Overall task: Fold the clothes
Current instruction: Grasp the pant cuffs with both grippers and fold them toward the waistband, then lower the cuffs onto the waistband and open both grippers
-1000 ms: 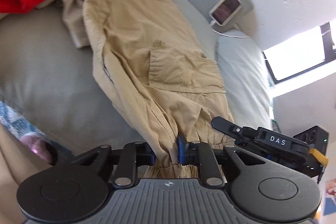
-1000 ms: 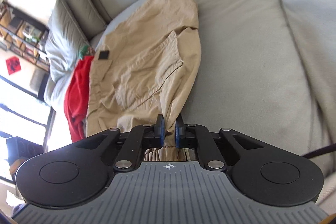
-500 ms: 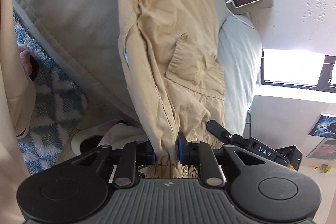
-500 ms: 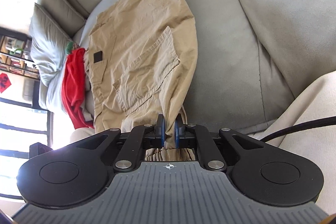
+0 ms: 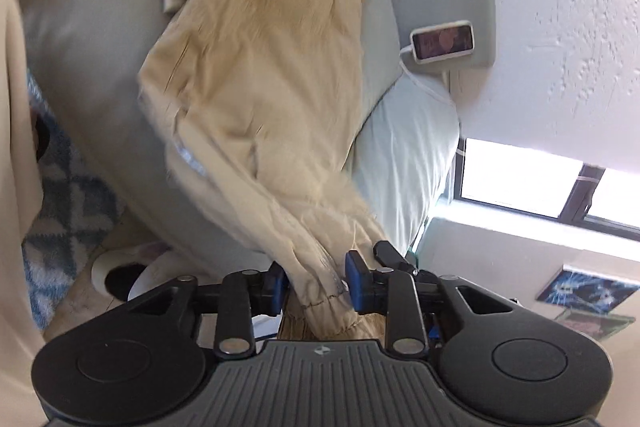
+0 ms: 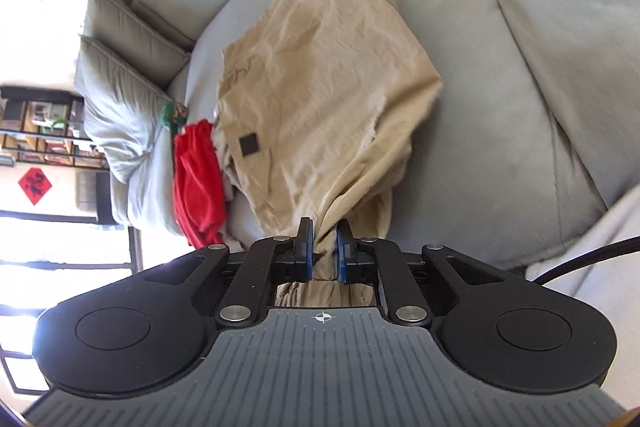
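Trousers: tan cargo trousers (image 5: 256, 99) lie along a grey sofa seat (image 6: 472, 155), their far part resting on the cushion, the near ends lifted towards the two grippers; a small black patch (image 6: 248, 145) shows on the cloth.
Left gripper: the left gripper (image 5: 316, 285) has one gathered leg cuff between its blue pads; the jaws are opening, with a gap at the right pad, so the hold looks loose.
Right gripper: the right gripper (image 6: 324, 255) has the other bunched leg end between its pads; its jaws are opening slightly, cloth touching both pads.
Step in hand: likely carrying the leg ends over to fold the trousers in half, or letting them go.
Next move: lay the cuffs flat near the waistband, edges aligned, then release.
Around: a red garment (image 6: 198, 183) beside the trousers, a phone (image 5: 442, 41) on the sofa arm.
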The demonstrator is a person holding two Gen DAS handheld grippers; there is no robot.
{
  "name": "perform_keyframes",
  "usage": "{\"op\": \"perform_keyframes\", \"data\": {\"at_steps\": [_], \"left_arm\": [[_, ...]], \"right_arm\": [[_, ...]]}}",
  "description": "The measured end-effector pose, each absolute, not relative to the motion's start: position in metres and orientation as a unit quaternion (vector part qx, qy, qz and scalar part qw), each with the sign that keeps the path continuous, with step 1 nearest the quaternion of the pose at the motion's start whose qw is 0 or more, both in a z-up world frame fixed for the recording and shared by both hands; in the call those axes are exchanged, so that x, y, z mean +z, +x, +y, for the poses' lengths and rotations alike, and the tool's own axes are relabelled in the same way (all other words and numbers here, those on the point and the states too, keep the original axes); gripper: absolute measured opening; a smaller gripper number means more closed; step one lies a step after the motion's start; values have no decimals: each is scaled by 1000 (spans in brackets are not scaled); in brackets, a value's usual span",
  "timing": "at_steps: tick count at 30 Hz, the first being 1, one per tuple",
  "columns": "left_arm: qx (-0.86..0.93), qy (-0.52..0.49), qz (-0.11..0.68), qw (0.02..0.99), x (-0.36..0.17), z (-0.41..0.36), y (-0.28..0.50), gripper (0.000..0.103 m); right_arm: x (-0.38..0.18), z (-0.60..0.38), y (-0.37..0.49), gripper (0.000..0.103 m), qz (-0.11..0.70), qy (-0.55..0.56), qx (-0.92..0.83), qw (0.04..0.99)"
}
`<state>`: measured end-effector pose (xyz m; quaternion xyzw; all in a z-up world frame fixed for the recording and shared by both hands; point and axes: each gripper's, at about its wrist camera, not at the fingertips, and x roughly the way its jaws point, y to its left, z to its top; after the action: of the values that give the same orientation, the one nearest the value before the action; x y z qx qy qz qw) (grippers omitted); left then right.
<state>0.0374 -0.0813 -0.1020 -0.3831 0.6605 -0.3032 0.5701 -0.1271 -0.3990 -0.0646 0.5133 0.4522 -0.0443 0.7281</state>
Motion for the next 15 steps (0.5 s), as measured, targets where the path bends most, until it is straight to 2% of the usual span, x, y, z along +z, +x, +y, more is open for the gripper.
{"op": "perform_keyframes", "data": {"at_steps": [3, 5, 7, 8, 9, 12, 15], "left_arm": [[-271, -392, 653, 589, -97, -85, 64, 43], [-253, -380, 644, 614, -89, -92, 85, 64], [-254, -349, 636, 639, -79, -106, 107, 73], [-252, -320, 636, 655, -71, -114, 117, 74], [-257, -289, 626, 677, -60, -120, 124, 73], [-280, -203, 559, 753, -17, -130, 135, 75], [-317, -130, 457, 821, 19, -122, 122, 83]], "right_arm": [[-62, -404, -95, 14, 446, 511, -50, 733], [-62, -409, -69, 16, 440, 506, -61, 739], [-63, -415, -41, 24, 433, 498, -74, 748], [-64, -418, -28, 38, 429, 489, -77, 755], [-63, -423, -15, 45, 423, 481, -81, 763], [-52, -436, 3, 47, 401, 461, -95, 786], [-30, -437, -7, 50, 381, 425, -85, 816]]}}
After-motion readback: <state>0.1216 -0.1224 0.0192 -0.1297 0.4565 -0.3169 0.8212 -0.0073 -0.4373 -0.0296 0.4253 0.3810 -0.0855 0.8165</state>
